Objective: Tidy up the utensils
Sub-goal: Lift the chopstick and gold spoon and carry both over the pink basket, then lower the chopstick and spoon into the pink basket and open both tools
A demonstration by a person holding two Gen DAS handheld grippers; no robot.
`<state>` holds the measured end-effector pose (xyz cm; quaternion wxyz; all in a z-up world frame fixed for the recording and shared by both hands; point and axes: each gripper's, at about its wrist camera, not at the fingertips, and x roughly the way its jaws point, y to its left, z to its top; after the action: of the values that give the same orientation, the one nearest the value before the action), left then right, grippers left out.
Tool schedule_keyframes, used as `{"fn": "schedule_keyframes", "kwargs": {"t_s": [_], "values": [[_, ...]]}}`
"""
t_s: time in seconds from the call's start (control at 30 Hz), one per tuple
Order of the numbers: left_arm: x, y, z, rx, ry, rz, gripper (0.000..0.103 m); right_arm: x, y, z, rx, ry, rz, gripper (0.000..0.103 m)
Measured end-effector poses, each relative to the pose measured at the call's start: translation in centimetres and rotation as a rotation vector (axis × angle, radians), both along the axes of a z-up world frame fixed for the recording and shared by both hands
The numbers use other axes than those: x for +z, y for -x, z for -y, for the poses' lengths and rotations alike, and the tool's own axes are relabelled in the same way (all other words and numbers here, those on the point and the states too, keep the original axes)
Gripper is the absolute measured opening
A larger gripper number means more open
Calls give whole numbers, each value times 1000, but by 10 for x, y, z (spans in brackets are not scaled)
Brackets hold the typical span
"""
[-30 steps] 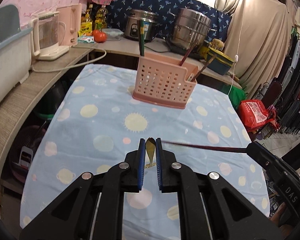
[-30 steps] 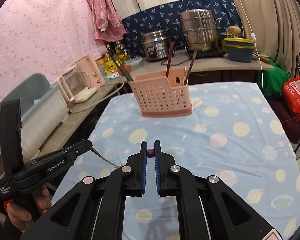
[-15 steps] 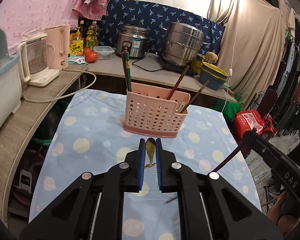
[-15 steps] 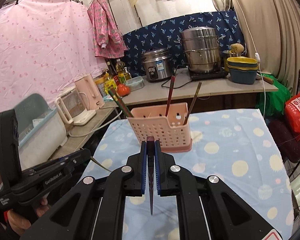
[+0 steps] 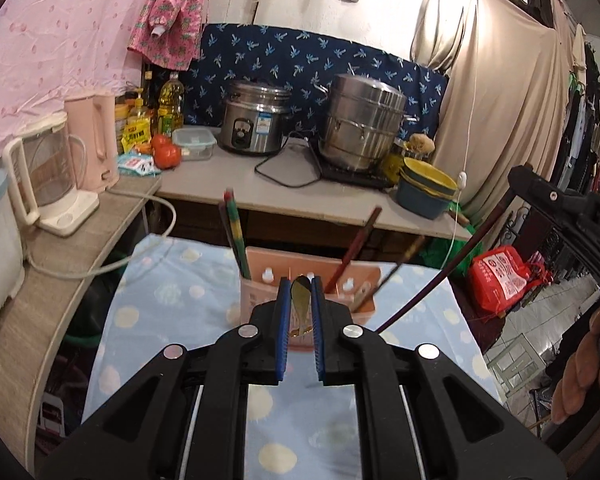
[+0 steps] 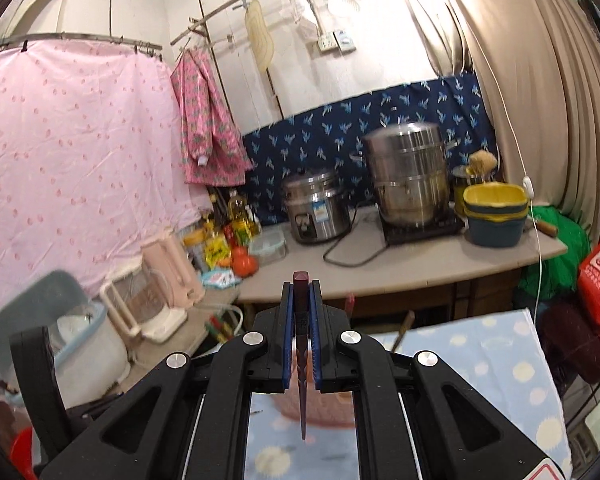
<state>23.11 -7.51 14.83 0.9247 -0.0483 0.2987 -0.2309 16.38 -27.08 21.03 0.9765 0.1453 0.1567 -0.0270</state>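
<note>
1. Utensils are split between a pink perforated caddy [image 5: 260,296] and the two grippers; the caddy stands on the tabletop [image 5: 160,304], which is covered by a pale blue cloth with cream dots, and in the left wrist view it sits at 12 o'clock just beyond the fingertips.
2. Behind the cloth-covered tabletop, a counter at 12 o'clock carries a steel steamer pot [image 5: 362,122], a rice cooker [image 5: 254,118] to its 9 o'clock, and stacked blue-and-yellow bowls [image 5: 426,186] to its 3 o'clock.
3. At 9 to 10 o'clock in the left wrist view a clear kettle [image 5: 46,164] and a pink kettle [image 5: 98,136] stand on a side ledge, near tomatoes [image 5: 167,154] and oil bottles.
4. The left hand-held gripper [image 5: 300,312] is pinching a metal spoon [image 5: 301,300]; the bowl end pokes up between the blue pads, right in front of the caddy.
5. The right hand-held gripper [image 6: 300,332] is pressed together on a dark red chopstick [image 6: 301,344]; its square end stands above the fingertips and its thin tip points down toward 6 o'clock, over the caddy's pink rim.
6. In the left wrist view that same chopstick runs as a long slanted line from the right gripper at 3 o'clock down toward the cloth beside the caddy.
7. Inside the caddy, a green-and-red pair of chopsticks [image 5: 233,236] leans at its 9 o'clock end, and two brown sticks [image 5: 356,244] lean toward 2 o'clock.
</note>
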Motion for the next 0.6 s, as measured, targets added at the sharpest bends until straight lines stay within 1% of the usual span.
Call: {"fn": "schedule_keyframes", "kwargs": {"t_s": [0.1,0.23,0.33,0.4,0.6], "values": [[10,-22,3,9,16,22,10,8,-26,8,-18,-20,27,7],[13,-52,12,20,20,31,10,3,-56,14,-37,-42,30,7],[7,-71,18,21,13,16,10,-10,-76,15,-43,-48,10,7],[-1,-79,22,19,6,3,10,-22,-89,14,-40,-48,-20,7],[-27,-94,26,17,-6,-49,10,-63,-104,6,-22,-32,-103,7]]}}
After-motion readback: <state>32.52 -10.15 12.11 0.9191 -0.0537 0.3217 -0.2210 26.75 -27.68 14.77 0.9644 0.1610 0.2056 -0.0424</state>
